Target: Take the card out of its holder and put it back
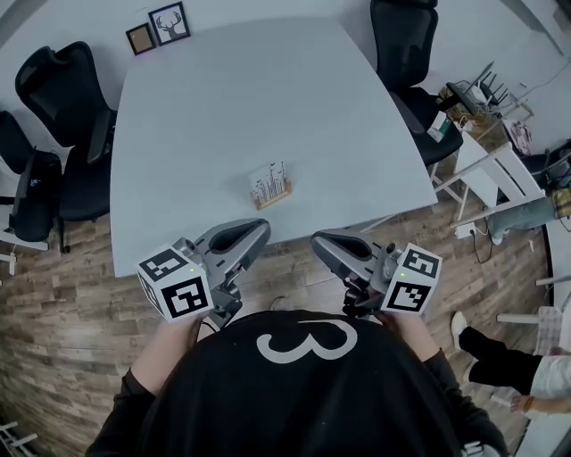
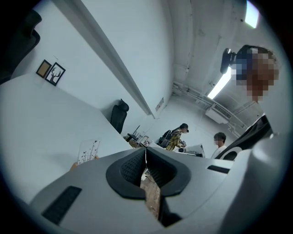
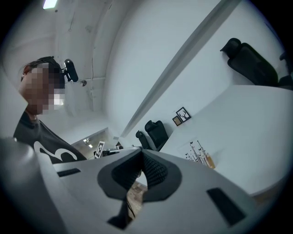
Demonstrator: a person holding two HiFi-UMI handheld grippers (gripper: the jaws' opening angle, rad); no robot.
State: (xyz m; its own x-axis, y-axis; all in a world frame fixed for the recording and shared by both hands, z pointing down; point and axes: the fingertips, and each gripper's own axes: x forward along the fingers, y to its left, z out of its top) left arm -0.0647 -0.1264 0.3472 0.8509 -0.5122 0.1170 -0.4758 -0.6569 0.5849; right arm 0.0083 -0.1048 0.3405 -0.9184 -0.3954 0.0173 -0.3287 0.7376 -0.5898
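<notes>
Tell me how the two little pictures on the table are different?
The deer picture is bigger, with a dark frame; the plain picture is smaller, with a brown frame. The deer picture shows a deer's head; the plain picture looks just brownish. Both stand side by side on the table.

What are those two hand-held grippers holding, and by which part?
Nothing. The left hand-held gripper and right hand-held gripper are both shut and empty; the card stands in its holder on the table.

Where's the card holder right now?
Head view: the card holder stands on the table by its near edge, just ahead of the left tool and right tool.
</notes>
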